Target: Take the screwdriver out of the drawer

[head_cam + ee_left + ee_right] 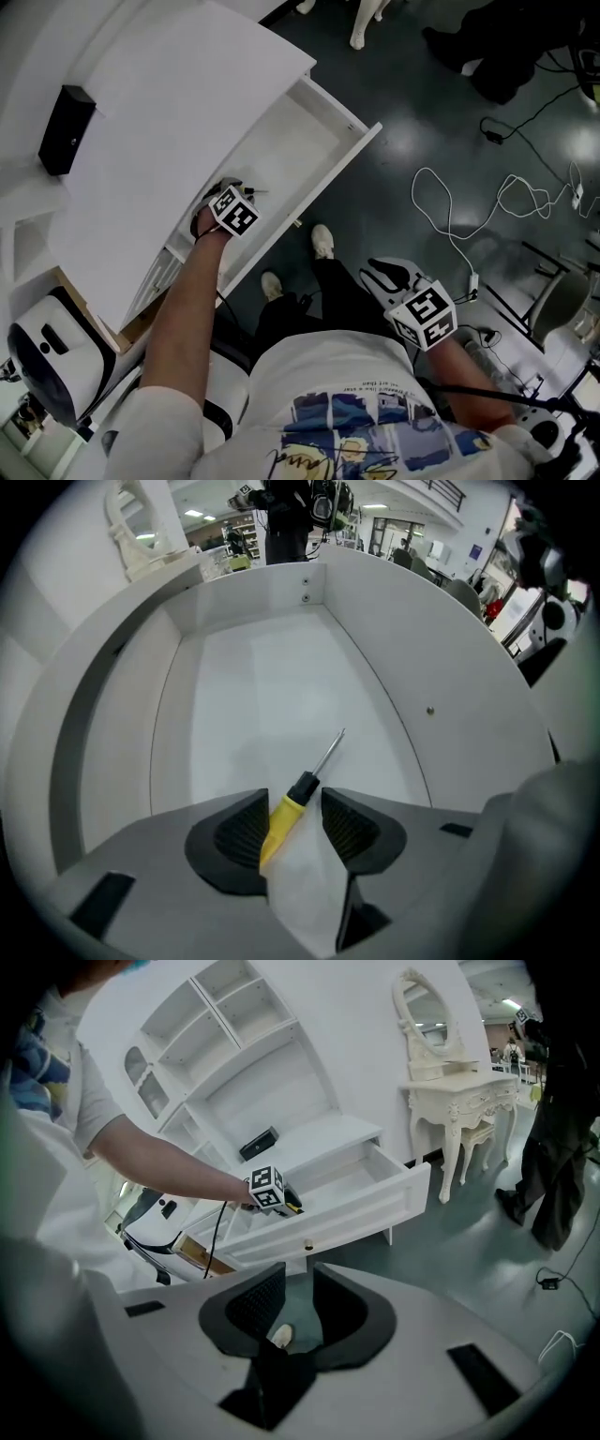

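A screwdriver [298, 796] with a yellow handle, black collar and thin metal shaft lies on the floor of the open white drawer [122, 742]. My left gripper [292, 823] points down into the drawer, open, its pads on either side of the yellow handle without pressing on it. In the head view the left gripper [216, 202] reaches into the drawer [323, 173] and its fingertips are hidden. The right gripper [384, 275] is held over the dark floor, away from the drawer. It [298, 1302] stands open with nothing between its pads.
A black box [66, 128] sits on the white cabinet top. Cables [450, 206] trail over the dark floor at the right. A white dressing table with an oval mirror [459, 1091] and a standing person [562, 1147] are beyond the drawer [361, 1194].
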Tool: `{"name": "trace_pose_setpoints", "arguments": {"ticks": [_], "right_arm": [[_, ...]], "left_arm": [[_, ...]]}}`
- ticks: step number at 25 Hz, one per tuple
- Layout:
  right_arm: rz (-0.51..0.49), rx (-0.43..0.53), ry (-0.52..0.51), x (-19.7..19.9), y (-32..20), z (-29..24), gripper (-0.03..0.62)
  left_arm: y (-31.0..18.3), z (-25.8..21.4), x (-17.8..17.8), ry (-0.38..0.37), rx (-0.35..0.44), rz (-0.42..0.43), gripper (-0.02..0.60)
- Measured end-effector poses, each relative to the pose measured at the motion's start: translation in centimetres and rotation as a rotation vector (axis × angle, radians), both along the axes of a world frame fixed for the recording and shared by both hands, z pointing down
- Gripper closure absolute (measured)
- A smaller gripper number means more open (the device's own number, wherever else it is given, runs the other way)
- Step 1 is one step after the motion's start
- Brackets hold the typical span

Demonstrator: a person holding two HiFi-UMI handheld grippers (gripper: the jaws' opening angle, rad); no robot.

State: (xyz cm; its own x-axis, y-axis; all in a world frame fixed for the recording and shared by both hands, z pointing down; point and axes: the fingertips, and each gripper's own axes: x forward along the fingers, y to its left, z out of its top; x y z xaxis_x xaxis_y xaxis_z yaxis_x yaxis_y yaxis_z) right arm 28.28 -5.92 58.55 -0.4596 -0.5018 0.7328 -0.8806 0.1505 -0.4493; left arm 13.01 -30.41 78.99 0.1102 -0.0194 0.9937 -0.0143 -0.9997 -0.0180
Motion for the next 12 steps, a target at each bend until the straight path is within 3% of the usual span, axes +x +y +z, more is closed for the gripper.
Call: {"name": "trace_pose_setpoints", "arguments": {"ticks": [5,12], "right_arm": [[0.009,-0.003,-0.002,0.5,-0.4,0.3,0.485],[0.000,0.003,0.004,0.2,-1.2,0.1,0.487]], "left_arm": [[0.3,-0.2,0.0,0.036,-0.086,-0.106,0.467],[0.6,-0.3,-0.2,0.059,-0.099,-0.174,0.494]]}}
